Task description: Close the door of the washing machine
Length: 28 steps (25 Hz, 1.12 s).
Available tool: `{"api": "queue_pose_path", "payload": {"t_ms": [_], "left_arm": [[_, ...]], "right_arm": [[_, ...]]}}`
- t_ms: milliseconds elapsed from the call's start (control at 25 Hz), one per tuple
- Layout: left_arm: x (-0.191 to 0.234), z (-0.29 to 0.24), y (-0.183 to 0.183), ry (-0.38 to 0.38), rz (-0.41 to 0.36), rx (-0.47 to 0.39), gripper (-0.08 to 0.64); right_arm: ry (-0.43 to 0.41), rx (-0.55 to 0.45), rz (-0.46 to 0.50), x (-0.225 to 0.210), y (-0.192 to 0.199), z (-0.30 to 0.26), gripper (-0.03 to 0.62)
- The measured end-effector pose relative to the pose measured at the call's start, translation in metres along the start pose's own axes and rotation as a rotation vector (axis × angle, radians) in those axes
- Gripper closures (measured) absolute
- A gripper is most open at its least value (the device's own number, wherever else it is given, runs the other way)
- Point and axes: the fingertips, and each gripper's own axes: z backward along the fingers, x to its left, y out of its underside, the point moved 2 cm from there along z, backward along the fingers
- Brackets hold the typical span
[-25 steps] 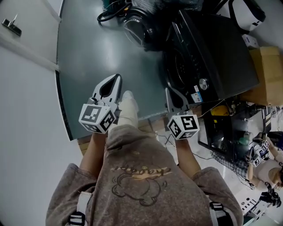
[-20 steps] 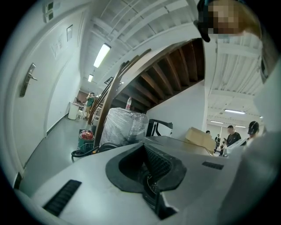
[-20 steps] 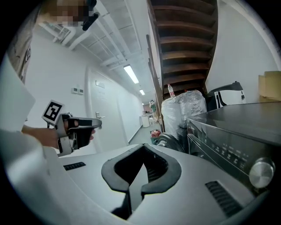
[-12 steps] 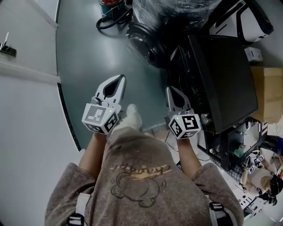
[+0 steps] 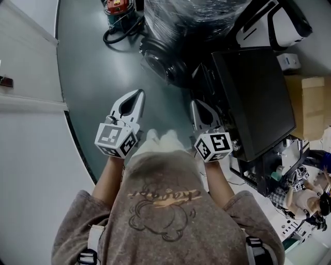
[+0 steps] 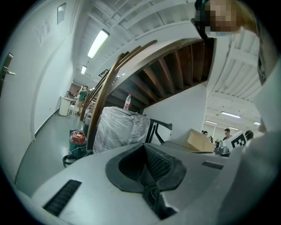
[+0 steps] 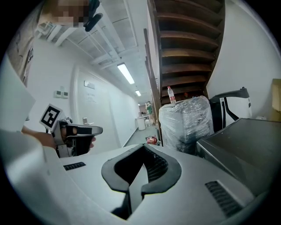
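The black washing machine [image 5: 256, 98] faces the open grey floor [image 5: 88, 62]. Its drum mouth is too dark to show any contents. A plastic-wrapped bundle [image 5: 191, 13] sits by the machine's far corner. The round door [image 5: 160, 59] hangs open off the machine's front, swung out over the floor toward that bundle. The left tool [image 5: 139, 91] and the right tool [image 5: 194, 102] are both closed tight and empty, level in front of the machine, with the right one nearer it.

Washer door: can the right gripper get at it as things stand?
Probably yes. The open door hangs out over the floor ahead of the right gripper, with nothing between them. The gripper is shut, empty, and not yet touching it.
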Motion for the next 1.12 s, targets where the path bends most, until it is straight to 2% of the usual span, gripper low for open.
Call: {"api": "queue_pose_path", "payload": {"t_ms": [360,680,880,1120], "left_arm": [[0.012,-0.055,-0.008,-0.002,0.009,-0.003,0.558],[0.024,-0.098,-0.016,-0.070,0.015,-0.016,0.558],[0.030,-0.110,-0.021,-0.091,0.017,-0.029,0.558],[0.051,-0.111,-0.029,-0.090,0.035,-0.026,0.553]], "right_arm": [[0.008,-0.004,-0.007,-0.041,-0.014,-0.035,0.595],[-0.062,0.005,0.019,-0.073,-0.029,-0.075,0.594],[-0.089,0.008,0.011,-0.082,-0.032,-0.090,0.594],[-0.095,0.016,-0.015,-0.073,-0.035,-0.107,0.592]]}}
